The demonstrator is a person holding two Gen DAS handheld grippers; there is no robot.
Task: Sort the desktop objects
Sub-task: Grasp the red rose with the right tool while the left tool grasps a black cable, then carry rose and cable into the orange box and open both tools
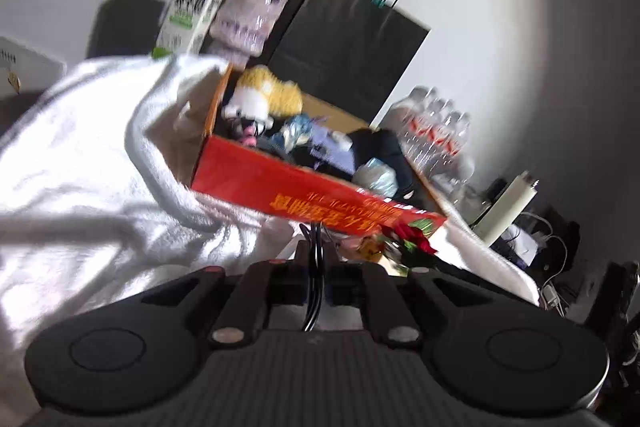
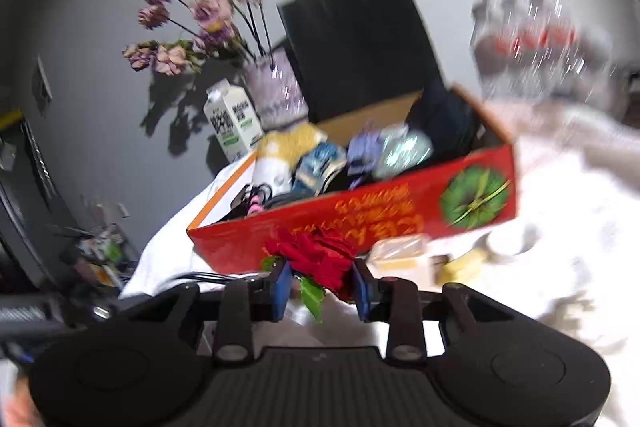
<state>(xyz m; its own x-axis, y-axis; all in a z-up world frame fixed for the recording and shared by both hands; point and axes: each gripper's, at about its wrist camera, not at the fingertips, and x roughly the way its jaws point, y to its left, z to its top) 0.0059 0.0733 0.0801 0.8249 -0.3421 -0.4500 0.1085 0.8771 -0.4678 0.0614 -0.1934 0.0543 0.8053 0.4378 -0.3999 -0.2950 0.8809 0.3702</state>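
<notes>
1. The red cardboard box (image 2: 360, 223) sits just ahead of both claws, on a surface under a white towel (image 1: 80, 155).
2. The box already looks quite full. I can see a yellow and white soft toy (image 1: 264, 95), some blue and purple bits and a dark bundle inside. I think much of the sorting is done.
3. The right claw (image 2: 322, 285) has its blue pads (image 2: 282, 285) on either side of a red fake flower (image 2: 316, 255) with green leaves. The pads seem to press on the flower, so I think it is grasped. The picture is blurry, though.
4. The flower is right at the tips of the right claw, in front of the box wall and not yet inside.
5. The left claw (image 1: 316, 255) is clenched tight on a thin black cable (image 1: 314, 291). The cable runs between its tips and back toward the claw's body.
6. From the left claw, the red flower (image 1: 412, 239) shows just to the right of its tips.
7. Some pale yellow packets (image 2: 400, 255) lie beyond the right claw, against the foot of the box. They still look unsorted.
8. Behind the box stand a milk carton (image 2: 234, 119), a vase of purple flowers (image 2: 276, 91), a black paper bag (image 2: 356, 43) and a pack of water bottles (image 1: 436, 135).
9. What looks left to do: put the flower and the cable away, then the packets.
</notes>
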